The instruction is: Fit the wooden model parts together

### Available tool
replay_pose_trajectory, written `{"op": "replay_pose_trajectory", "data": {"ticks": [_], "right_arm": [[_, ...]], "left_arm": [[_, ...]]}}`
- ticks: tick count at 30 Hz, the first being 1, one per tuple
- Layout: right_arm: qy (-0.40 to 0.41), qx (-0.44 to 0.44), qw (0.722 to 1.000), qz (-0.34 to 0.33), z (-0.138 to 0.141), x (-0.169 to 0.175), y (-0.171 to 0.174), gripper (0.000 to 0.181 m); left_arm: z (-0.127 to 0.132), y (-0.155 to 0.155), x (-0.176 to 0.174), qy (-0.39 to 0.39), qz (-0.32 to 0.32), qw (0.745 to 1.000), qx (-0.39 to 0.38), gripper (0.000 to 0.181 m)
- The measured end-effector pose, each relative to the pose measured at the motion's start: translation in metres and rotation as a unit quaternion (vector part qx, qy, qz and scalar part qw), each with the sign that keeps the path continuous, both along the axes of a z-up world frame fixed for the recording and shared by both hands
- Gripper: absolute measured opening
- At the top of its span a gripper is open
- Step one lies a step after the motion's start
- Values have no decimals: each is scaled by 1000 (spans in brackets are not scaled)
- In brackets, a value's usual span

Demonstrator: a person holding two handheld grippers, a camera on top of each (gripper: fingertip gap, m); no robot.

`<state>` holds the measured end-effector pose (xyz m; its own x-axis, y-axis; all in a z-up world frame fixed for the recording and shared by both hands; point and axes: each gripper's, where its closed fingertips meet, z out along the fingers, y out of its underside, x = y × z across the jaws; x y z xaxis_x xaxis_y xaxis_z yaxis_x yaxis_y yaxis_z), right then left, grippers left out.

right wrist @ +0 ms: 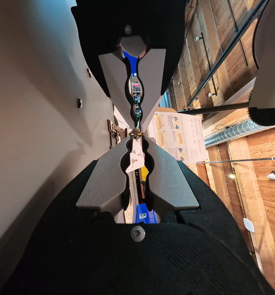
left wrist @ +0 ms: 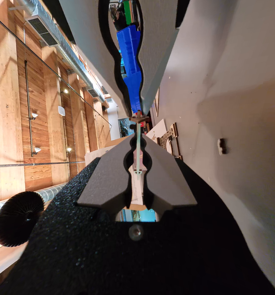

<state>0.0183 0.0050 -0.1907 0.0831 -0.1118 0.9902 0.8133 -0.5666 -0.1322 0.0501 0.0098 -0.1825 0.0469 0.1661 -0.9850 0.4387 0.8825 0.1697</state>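
Note:
Both views are rolled sideways and the two grippers meet tip to tip above the grey table. A small brown wooden cross-shaped part sits pinched at the tips of my right gripper, which comes in from the top of the left wrist view. My left gripper is shut on a thin pale strip whose far end meets that part. In the right wrist view the part lies between my right gripper and the left gripper.
A wooden lattice tower section lies on the table and also shows in the right wrist view. Small loose wooden bits lie nearby. An instruction sheet stands behind, and a blue bin is beyond.

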Motion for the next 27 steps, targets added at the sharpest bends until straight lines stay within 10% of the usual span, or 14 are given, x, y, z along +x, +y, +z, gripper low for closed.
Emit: {"op": "replay_pose_trajectory", "data": {"ticks": [27], "right_arm": [[70,11,997,1,-4,7,-1,0]], "left_arm": [[-9,-1,4,74,-10,996,-54,0]]}}
